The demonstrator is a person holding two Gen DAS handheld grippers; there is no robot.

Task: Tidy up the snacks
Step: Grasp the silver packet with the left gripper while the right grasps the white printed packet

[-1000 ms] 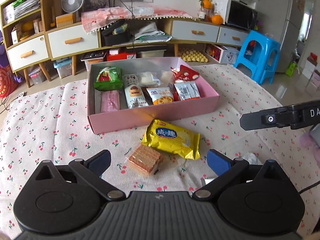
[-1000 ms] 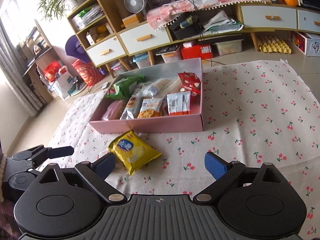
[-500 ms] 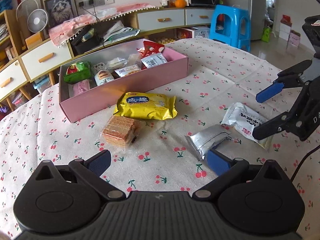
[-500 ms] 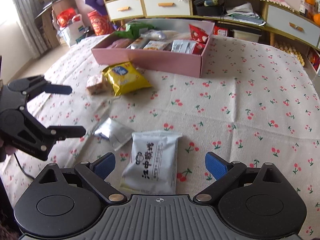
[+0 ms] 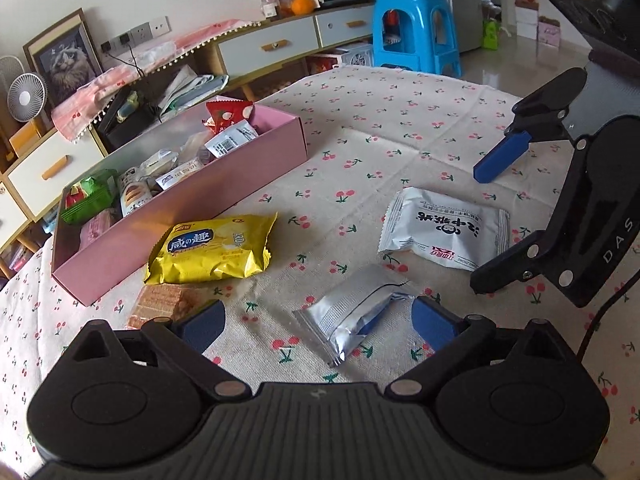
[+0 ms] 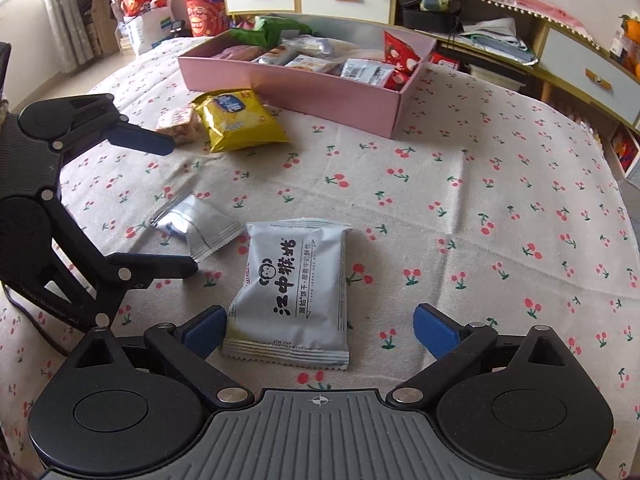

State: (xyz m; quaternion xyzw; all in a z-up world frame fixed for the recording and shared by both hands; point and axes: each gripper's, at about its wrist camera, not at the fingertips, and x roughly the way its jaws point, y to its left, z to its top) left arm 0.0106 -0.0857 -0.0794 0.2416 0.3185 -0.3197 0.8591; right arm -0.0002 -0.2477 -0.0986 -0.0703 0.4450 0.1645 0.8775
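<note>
My left gripper [image 5: 318, 322] is open, low over the cherry-print cloth, with a silver foil packet [image 5: 352, 320] lying between its blue pads. In the right wrist view the left gripper [image 6: 168, 204] straddles that silver packet [image 6: 200, 228]. My right gripper [image 6: 320, 328] is open around the near end of a white snack packet [image 6: 296, 292]. From the left wrist it shows as the right gripper [image 5: 486, 220] beside the white packet [image 5: 444, 232]. A yellow packet [image 5: 212, 250] and a wafer packet [image 5: 160, 304] lie in front of the pink box [image 5: 180, 216], which holds several snacks.
The pink box [image 6: 300, 92] stands at the far side of the table, with the yellow packet [image 6: 236, 120] just before it. Low cabinets [image 5: 272, 44] and a blue stool [image 5: 416, 32] stand beyond the table edge. Bare cloth [image 6: 500, 200] spreads to the right.
Both grippers have swung away from the box and come down over the loose packets, the left around the silver one, the right around the white one. Both stay open.
</note>
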